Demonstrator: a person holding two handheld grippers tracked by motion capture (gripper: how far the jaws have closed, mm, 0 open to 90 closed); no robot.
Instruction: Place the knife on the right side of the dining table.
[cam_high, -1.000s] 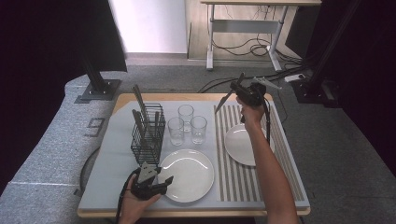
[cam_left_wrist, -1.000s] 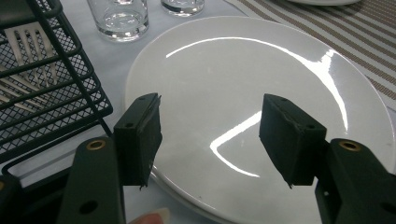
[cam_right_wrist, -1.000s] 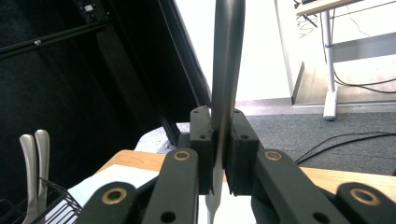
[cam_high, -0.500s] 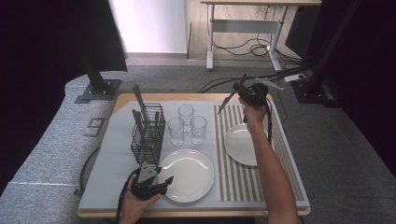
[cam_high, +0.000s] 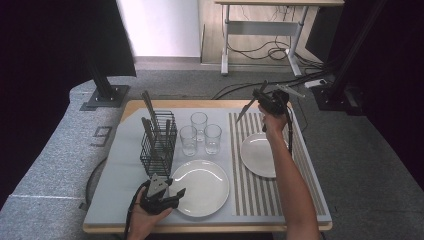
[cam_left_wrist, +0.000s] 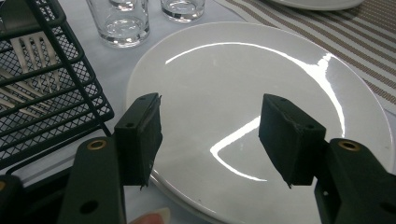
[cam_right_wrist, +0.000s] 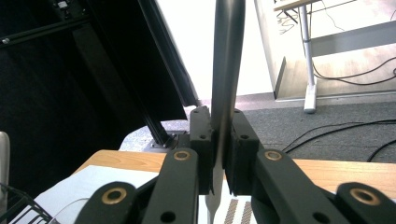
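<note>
Holding still by the near plate (cam_high: 199, 187), the left gripper (cam_high: 167, 192) has its jaws apart with nothing between them. In the left gripper view that plate (cam_left_wrist: 261, 107) lies bare under the two open pads (cam_left_wrist: 140, 135).

The right gripper (cam_high: 265, 102) is up in the air past the far edge of the mat, well above the far plate (cam_high: 260, 155). Its jaws are clenched on a knife (cam_high: 248, 106), and the right gripper view shows the pads pinching the flat metal (cam_right_wrist: 226, 70) from both sides.

To do this step well, I think the knife should come down slowly and be laid flat next to a plate, most likely on the striped mat (cam_high: 250, 200). The grip should stay tight until the knife rests on the mat. Opening too soon could let it drop and hit the plate. The three glasses (cam_high: 200, 132) stand close by, so the long knife should swing wide of them.

Now the things that hold other things, from left to right. The black wire basket (cam_high: 159, 145) holds forks and other cutlery standing up; the left gripper view shows fork tines (cam_left_wrist: 35, 56) through the mesh. The glasses look empty. Both plates are empty too.
</note>
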